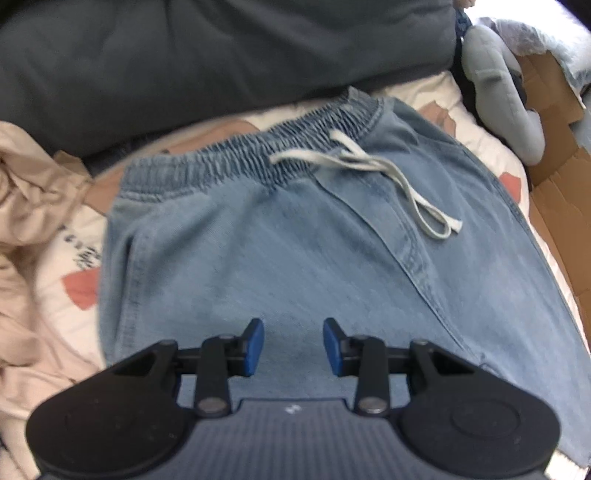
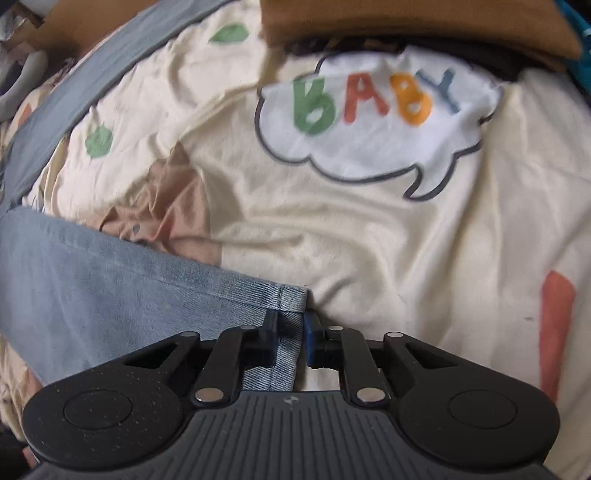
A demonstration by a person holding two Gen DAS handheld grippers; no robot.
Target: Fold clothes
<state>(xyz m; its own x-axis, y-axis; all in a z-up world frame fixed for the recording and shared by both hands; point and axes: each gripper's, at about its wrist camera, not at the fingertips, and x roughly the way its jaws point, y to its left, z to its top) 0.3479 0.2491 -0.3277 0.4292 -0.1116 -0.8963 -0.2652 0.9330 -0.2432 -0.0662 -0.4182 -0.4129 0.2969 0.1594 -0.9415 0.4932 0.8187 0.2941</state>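
Observation:
Light blue jeans [image 1: 280, 236] lie flat on the bed, elastic waistband [image 1: 251, 151] at the far end with a white drawstring [image 1: 388, 173] across it. My left gripper [image 1: 293, 343] is open and empty, hovering over the jeans' thigh area. In the right wrist view, a leg of the jeans [image 2: 110, 269] runs in from the left. My right gripper [image 2: 290, 336] is shut on the hem corner of the jeans leg [image 2: 291, 299], denim pinched between the blue pads.
A cream sheet with a "BABY" cloud print [image 2: 376, 110] covers the bed. A dark grey pillow [image 1: 221, 51] lies behind the waistband. Beige clothes [image 1: 29, 206] are piled at left. A grey plush toy [image 1: 498, 92] and cardboard [image 1: 554, 177] sit right. A brown folded garment [image 2: 424, 26] lies beyond.

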